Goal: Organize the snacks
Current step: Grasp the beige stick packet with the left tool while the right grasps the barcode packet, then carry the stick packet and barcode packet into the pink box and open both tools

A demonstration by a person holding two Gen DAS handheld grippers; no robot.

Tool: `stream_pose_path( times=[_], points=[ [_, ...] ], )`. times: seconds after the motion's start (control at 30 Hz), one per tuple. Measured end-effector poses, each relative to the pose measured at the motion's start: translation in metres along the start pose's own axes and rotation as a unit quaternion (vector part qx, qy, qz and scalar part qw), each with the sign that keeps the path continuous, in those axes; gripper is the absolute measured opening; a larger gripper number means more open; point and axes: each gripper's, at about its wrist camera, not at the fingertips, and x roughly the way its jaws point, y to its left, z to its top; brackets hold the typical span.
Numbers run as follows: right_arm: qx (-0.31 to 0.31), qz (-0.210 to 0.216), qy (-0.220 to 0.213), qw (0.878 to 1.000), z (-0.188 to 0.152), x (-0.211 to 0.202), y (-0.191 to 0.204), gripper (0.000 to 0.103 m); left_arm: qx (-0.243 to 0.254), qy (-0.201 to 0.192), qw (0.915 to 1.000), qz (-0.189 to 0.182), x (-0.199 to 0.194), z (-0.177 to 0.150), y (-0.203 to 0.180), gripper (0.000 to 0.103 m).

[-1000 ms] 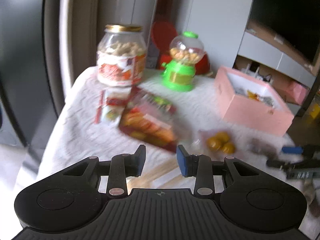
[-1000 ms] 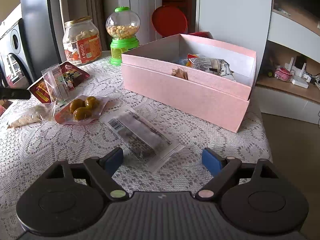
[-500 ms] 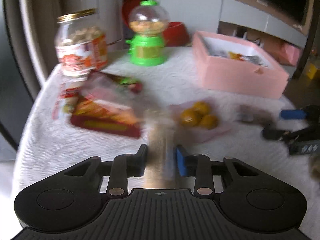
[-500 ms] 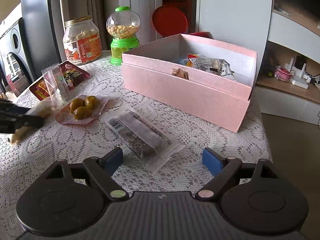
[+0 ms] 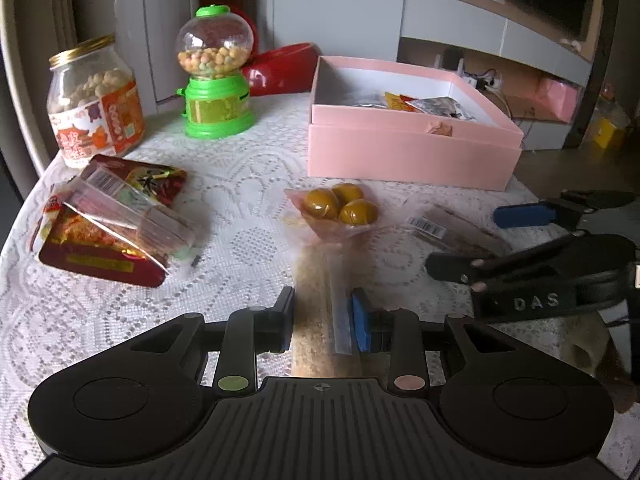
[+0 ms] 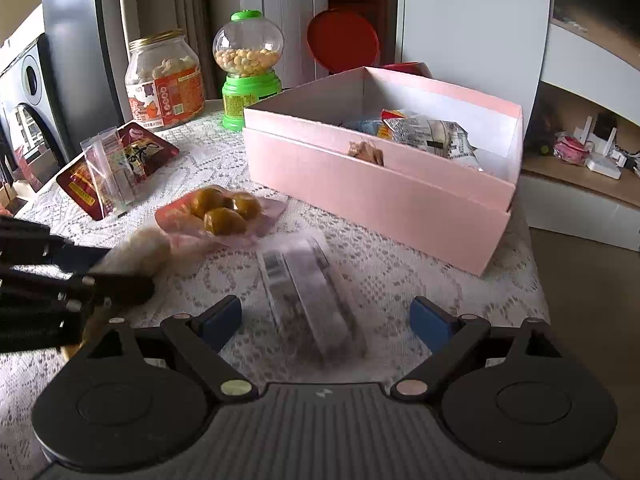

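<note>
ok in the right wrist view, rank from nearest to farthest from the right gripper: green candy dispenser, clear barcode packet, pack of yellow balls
1. clear barcode packet, lying between the right gripper's opening jaws, not pinched.
2. pack of yellow balls, further out, to the left.
3. green candy dispenser, at the table's far edge, beside the jar.

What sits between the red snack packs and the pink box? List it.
Only the pouch of yellow-brown balls on bare lace cloth, between red snack packs and pink box; right wrist view.
</note>
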Motion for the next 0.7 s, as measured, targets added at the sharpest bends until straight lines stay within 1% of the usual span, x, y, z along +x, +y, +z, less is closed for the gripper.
stream_pose_path(
  times=[0.07,0.13,0.17,0.2,0.23,0.27,0.3,0.33,0.4,0.47,0.7],
  points=[
    [0.001,-0.003,-0.001,1.0,0.003,0.003,0.001,0.091,-0.006,0.0,1.0,-0.002,0.0,0.0,0.001,0.035],
    [0.0,-0.004,-0.003,1.0,0.003,0.002,0.001,0.088,-0.007,0.0,1.0,-0.001,-0.001,0.0,0.0,0.035],
    [-0.001,-0.004,-0.006,1.0,0.002,0.0,0.001,0.08,-0.007,-0.001,1.0,0.0,-0.001,-0.001,0.0,0.035],
    [-0.001,-0.003,-0.009,1.0,0.002,-0.003,0.001,0.068,-0.007,-0.002,1.0,0.0,0.0,-0.001,0.0,0.035],
    [-0.002,-0.003,-0.011,1.0,0.001,-0.006,0.002,0.061,-0.006,-0.003,1.0,0.001,-0.001,-0.001,0.001,0.035],
    [-0.001,0.002,-0.01,1.0,0.0,-0.009,0.002,0.048,-0.008,-0.004,1.0,0.001,-0.001,-0.002,0.001,0.035],
    [0.001,0.006,-0.01,1.0,0.0,-0.011,0.001,0.042,-0.01,-0.005,0.9999,0.0,0.0,-0.002,0.001,0.035],
    [0.007,0.011,-0.009,1.0,-0.001,-0.014,0.0,0.04,-0.015,-0.007,0.9999,-0.003,-0.001,-0.003,0.002,0.036],
    [0.013,0.017,-0.009,1.0,-0.004,-0.017,-0.001,0.04,-0.029,-0.01,0.9995,-0.01,-0.001,-0.003,0.004,0.042],
    [0.01,0.009,-0.016,1.0,-0.009,-0.018,0.0,0.04,-0.039,-0.015,0.9989,-0.021,-0.001,-0.005,0.006,0.045],
    [0.009,-0.013,-0.026,1.0,-0.014,-0.021,0.005,0.04,-0.047,-0.022,0.9983,-0.027,-0.003,-0.008,0.008,0.045]
  ],
)
